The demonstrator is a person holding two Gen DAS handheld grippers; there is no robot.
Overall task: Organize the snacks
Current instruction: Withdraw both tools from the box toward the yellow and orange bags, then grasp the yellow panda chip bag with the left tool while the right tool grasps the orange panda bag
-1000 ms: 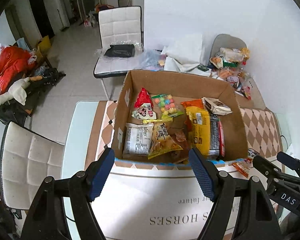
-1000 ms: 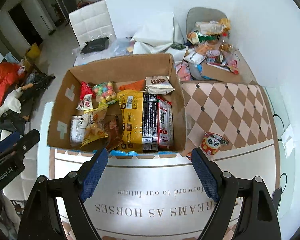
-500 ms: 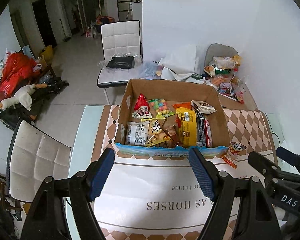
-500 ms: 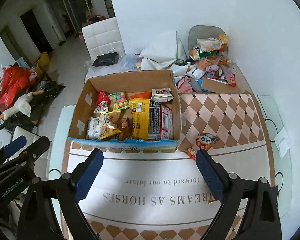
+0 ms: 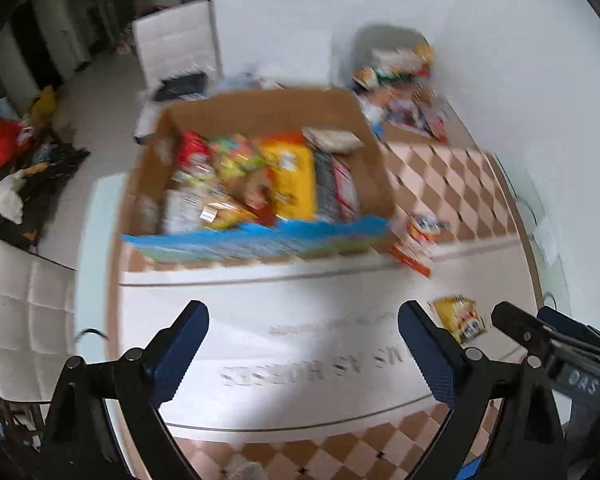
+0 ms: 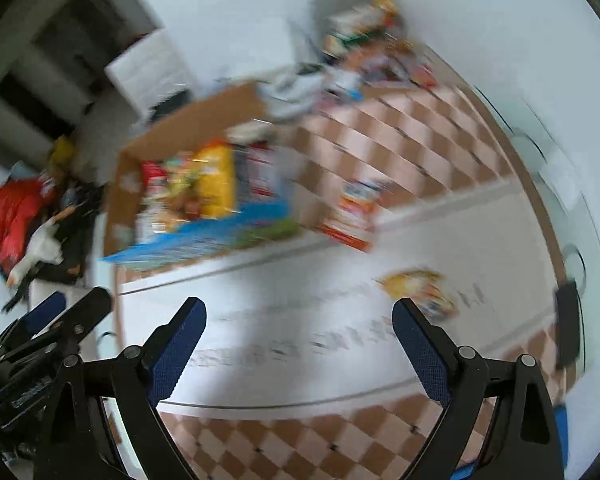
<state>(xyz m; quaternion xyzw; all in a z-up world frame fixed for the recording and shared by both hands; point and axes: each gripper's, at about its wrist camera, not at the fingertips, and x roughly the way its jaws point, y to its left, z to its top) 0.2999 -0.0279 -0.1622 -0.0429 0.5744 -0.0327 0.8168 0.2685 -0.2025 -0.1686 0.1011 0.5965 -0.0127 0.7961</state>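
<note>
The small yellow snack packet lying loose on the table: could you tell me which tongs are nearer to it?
Right tongs: the yellow packet lies just beyond their right finger. Left tongs sit further left.

Both of my wrist views are bright and evenly lit, with soft daylight washing the white wall and a pale glare patch on the tablecloth (image 5: 300, 312) between my fingers. Motion blur smears nearly everything: the cardboard box (image 5: 268, 104) and its snacks streak sideways, worse in the right view, where the checked pattern (image 6: 400, 128) runs into bands. Only my gripper fingers (image 6: 176, 344) stay sharp. Fisheye bending curves the edges, and dark vignette fills the corners.
</note>
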